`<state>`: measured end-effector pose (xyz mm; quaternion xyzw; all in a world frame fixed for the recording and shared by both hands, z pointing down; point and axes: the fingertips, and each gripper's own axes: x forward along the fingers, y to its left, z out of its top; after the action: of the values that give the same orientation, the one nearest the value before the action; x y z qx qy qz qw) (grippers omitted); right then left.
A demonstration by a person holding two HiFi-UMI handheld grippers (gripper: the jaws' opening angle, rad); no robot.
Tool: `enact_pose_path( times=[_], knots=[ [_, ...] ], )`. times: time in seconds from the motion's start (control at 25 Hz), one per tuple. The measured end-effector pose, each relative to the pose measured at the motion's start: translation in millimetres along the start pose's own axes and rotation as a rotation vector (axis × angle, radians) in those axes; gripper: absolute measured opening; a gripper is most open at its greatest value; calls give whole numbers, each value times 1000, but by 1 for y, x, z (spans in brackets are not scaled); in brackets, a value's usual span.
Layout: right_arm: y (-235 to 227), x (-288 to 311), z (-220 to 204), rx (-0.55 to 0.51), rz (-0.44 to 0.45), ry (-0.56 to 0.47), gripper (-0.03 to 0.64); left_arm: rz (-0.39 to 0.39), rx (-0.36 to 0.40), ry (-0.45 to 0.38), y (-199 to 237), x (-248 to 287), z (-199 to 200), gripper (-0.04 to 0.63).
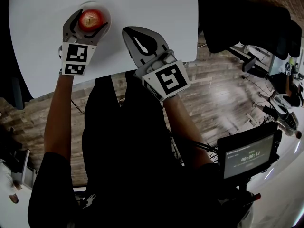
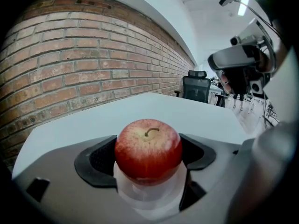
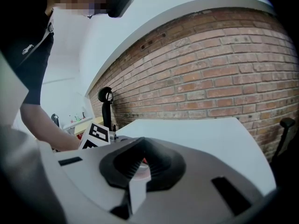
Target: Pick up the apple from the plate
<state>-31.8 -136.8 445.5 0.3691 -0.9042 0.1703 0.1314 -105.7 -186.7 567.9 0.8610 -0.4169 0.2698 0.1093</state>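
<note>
A red apple [image 1: 90, 19] sits upright, stem up, on a small white plate [image 1: 105, 11] at the far left of the white table [image 1: 156, 8]. My left gripper [image 1: 88, 26] reaches around the apple [image 2: 148, 148], one jaw on each side. Its black pads [image 2: 100, 160] meet the fruit's flanks with no gap showing, and the plate [image 2: 147, 197] shows just beneath. My right gripper [image 1: 128, 31] rests over the table to the right of the plate, shut and empty. In the right gripper view its jaws [image 3: 140, 141] meet at the tips, and a sliver of red shows through them.
The table's near edge [image 1: 114, 72] runs just under both grippers. A black chair [image 1: 247, 20] stands off the table's right side, and a small screen [image 1: 247, 156] sits lower right. A brick wall [image 2: 70, 69] lies behind the table.
</note>
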Motion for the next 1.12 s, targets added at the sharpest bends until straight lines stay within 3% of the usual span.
enact_pose_path(
  times=[1.12],
  knots=[
    [28,-16,57,-111,118,-100,3,86,11,-35,-12,-39,48,413]
  ],
)
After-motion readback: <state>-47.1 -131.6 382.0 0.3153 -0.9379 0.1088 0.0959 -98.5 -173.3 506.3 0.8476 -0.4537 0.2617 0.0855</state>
